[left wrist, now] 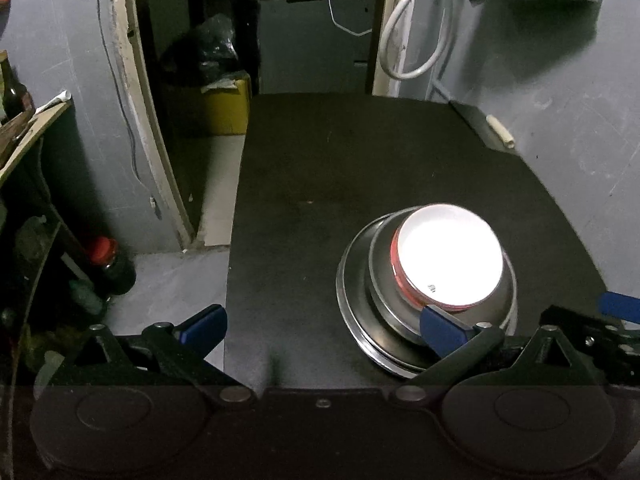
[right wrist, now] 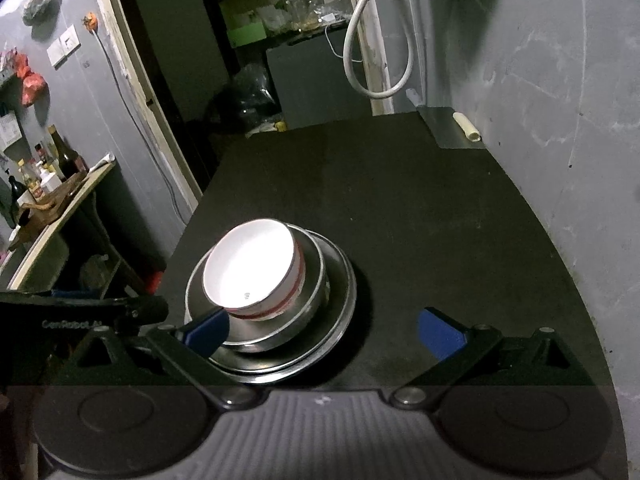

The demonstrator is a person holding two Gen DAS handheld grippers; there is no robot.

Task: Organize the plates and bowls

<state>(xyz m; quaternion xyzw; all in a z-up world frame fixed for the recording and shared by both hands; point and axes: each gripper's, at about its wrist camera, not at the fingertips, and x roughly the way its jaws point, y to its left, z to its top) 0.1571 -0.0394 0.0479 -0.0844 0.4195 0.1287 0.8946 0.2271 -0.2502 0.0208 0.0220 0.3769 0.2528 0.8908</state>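
Note:
A white bowl with a red band (left wrist: 450, 256) sits inside a steel bowl (left wrist: 384, 280), which rests on a steel plate (left wrist: 352, 312) on the black table (left wrist: 320, 180). The stack also shows in the right wrist view: white bowl (right wrist: 250, 268), steel bowl (right wrist: 312, 296), steel plate (right wrist: 340, 312). My left gripper (left wrist: 322, 328) is open and empty, just in front and left of the stack; its right fingertip (left wrist: 440, 328) overlaps the plate's near rim. My right gripper (right wrist: 324, 332) is open and empty, in front and right of the stack; its left fingertip (right wrist: 206, 332) overlaps the steel bowl's rim.
The table meets a grey wall (right wrist: 560, 100) on the right, with a small cream tube (right wrist: 466, 126) at the far corner. A doorway (left wrist: 192, 80) and a side shelf with bottles (right wrist: 52, 168) lie to the left. A white hose (left wrist: 416, 32) hangs behind.

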